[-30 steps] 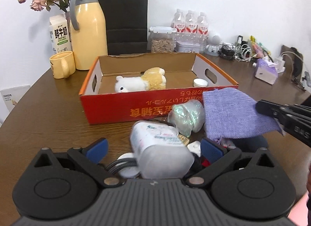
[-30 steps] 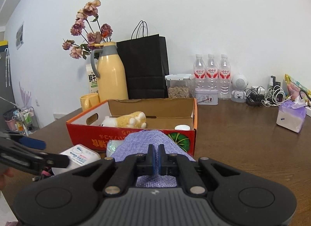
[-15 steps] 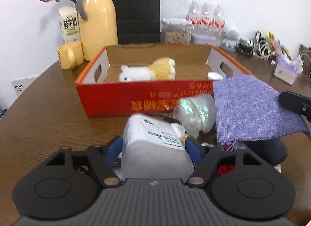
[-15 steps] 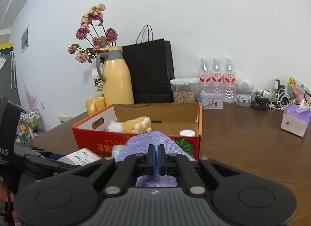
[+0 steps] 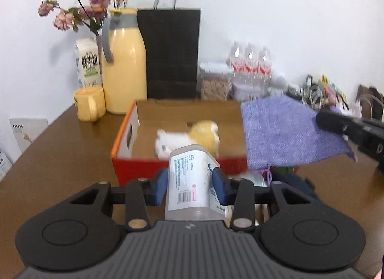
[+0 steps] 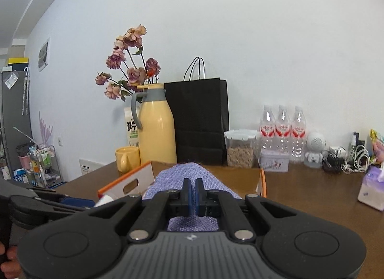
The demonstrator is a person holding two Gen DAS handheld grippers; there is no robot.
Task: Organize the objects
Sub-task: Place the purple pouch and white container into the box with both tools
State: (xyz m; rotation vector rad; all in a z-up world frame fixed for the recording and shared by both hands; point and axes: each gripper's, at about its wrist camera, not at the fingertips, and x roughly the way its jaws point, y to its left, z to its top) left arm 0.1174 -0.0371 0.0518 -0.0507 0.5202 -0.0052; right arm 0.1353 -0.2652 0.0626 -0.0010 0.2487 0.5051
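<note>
1. Your left gripper (image 5: 189, 184) was closing on the bottle (image 5: 192, 178), its blue pads (image 5: 161, 183) flat against both sides of the label, with the bottle lifted in front of the red box (image 5: 124, 144).
2. Your right gripper (image 6: 192, 193) had its pads pressed together, pinching one edge of the purple cloth (image 6: 189, 174), which hung over the box's right end in the left view.
3. The bottle looked stiff, light and smooth-walled; the mid-body hold across the label seemed the safest, since the plastic could slip if taken near the cap.
4. The cloth was soft and limp, so an edge pinch held it but let the rest droop and swing; you would likely need to lower it flat.
5. A plush toy (image 5: 189, 137) already lay inside the box, leaving open floor beside it.
6. Other small items sat on the worktop (image 5: 60, 159) below the cloth, too blurred to name.
</note>
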